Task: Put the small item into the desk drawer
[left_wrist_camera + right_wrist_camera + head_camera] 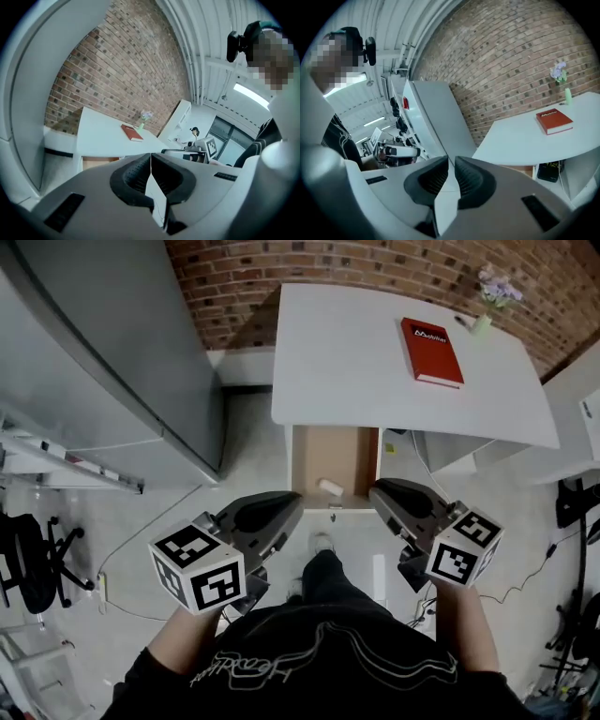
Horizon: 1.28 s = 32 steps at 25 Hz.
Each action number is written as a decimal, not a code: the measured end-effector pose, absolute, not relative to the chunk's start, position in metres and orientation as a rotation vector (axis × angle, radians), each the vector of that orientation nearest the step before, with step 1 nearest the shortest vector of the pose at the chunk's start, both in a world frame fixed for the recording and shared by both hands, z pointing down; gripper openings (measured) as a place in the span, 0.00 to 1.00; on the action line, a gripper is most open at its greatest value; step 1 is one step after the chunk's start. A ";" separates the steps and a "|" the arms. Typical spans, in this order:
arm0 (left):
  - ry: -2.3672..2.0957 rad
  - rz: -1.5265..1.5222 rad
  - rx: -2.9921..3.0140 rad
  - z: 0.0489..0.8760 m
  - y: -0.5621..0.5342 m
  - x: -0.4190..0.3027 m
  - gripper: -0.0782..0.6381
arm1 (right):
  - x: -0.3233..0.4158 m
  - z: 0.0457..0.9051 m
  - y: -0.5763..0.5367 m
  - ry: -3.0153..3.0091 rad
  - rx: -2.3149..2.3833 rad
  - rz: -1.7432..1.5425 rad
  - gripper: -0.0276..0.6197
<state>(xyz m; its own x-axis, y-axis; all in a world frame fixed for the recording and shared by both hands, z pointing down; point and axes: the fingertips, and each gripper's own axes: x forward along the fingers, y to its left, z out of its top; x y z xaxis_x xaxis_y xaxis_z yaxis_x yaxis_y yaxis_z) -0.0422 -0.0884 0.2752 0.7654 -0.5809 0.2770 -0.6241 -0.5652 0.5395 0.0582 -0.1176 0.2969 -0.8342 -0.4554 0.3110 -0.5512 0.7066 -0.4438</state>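
Small item (330, 487): pale, short, roundish; lies inside the open drawer (309, 457), on its floor near the front edge, right of centre. Nothing touches it. The placing step looks done; the drawer stands pulled out from under the white surface (356, 362).

Left gripper (292, 504): held back near the body, just short of the drawer front. Jaws pressed together, nothing between them.

Right gripper (377, 491): also held back, on the drawer's right side. Jaws drawn nearly together with only a thin slit left, and the slit is empty.

Elsewhere on the surface: red book (431, 351) and a small vase (482, 322) at the far corner, both well apart from the drawer.

Risks from here (judgement only):
- If the drawer is to be pushed shut, the item's rounded form may let it roll or slide on the smooth floor. A quick shove would cause this.
- Closed jaw tips give a narrow contact on the drawer front. Pushing off-centre could skew the drawer or let the tip slip off.
- Item sits close to the front edge, so a jaw tip dipping over the edge could knock it.
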 end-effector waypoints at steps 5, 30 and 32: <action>-0.853 0.041 2.408 0.223 -0.061 -0.029 0.14 | 0.051 0.250 -0.077 -2.819 0.816 0.685 0.13; -0.798 0.063 2.539 0.208 -0.006 -0.031 0.14 | 0.025 0.211 -0.009 -2.882 0.893 0.577 0.12; -0.791 0.064 2.537 0.209 -0.006 -0.032 0.14 | 0.025 0.211 -0.008 -2.875 0.896 0.571 0.12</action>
